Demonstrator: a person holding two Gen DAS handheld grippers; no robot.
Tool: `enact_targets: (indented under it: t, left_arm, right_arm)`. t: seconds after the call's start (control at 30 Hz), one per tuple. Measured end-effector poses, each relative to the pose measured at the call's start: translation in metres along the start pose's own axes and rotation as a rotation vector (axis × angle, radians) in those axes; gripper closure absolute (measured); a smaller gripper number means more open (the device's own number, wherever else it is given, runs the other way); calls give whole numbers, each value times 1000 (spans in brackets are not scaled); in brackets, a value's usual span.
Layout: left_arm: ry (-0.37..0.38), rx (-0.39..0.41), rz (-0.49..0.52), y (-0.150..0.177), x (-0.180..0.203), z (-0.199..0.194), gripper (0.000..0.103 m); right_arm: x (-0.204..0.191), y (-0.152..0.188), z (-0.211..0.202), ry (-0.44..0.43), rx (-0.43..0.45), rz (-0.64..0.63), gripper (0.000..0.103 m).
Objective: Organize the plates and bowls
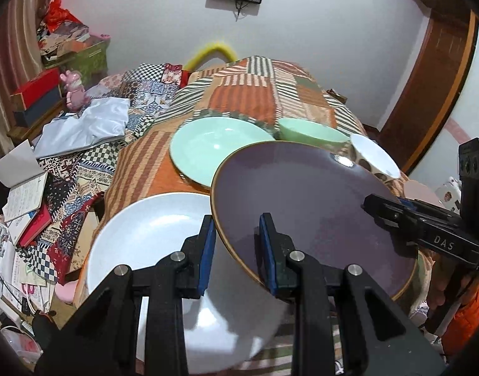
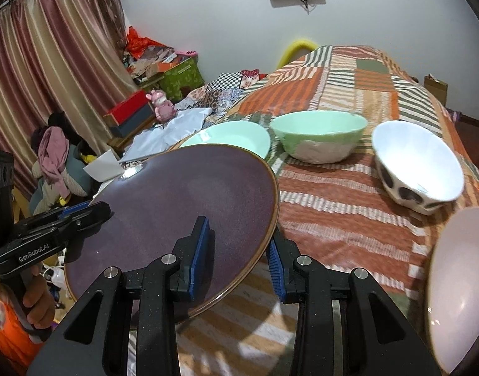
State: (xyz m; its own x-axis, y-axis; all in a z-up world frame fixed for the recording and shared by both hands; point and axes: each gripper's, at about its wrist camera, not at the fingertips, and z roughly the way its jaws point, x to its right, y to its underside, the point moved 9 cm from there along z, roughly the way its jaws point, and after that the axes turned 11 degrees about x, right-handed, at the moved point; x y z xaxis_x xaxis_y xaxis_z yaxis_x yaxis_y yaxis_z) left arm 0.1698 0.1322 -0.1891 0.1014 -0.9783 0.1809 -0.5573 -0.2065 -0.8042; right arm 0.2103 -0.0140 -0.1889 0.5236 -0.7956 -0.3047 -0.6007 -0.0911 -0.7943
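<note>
A dark purple plate (image 1: 302,194) (image 2: 192,194) hangs tilted above the table, held at two opposite rims. My left gripper (image 1: 236,235) is shut on its near-left rim, and in the right wrist view this gripper (image 2: 95,210) clamps the plate's left side. My right gripper (image 2: 239,235) is shut on the plate's right rim and enters the left wrist view from the right (image 1: 374,203). Below lies a white plate (image 1: 151,228). Farther back stand a mint plate (image 1: 214,150) (image 2: 230,138), a mint bowl (image 1: 311,131) (image 2: 318,131) and a white bowl with dark spots (image 1: 374,153) (image 2: 418,163).
A pale pink plate (image 2: 459,282) lies at the near right. The table wears a striped patchwork cloth (image 2: 333,206). Left of it are open books (image 1: 23,194), a silvery cloth (image 1: 89,122), a pink toy (image 1: 73,91) and a red box (image 1: 35,87). A hand (image 2: 39,300) grips the left handle.
</note>
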Motion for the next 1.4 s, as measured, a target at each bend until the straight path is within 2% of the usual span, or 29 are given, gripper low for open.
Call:
enact_targets:
  t: [0.4,0.73,1.4]
  left_arm:
    - [48,-15,34,15,47,-10,76]
    - [68,-61,42,33,67,-3,76]
    - [92,-153,56,58,87,47,76]
  right_arm:
    - [28,12,-38,49,44,28,71]
    - [43,32,-51,77,34,64,71]
    - [74,54,-51,190,38,120,71]
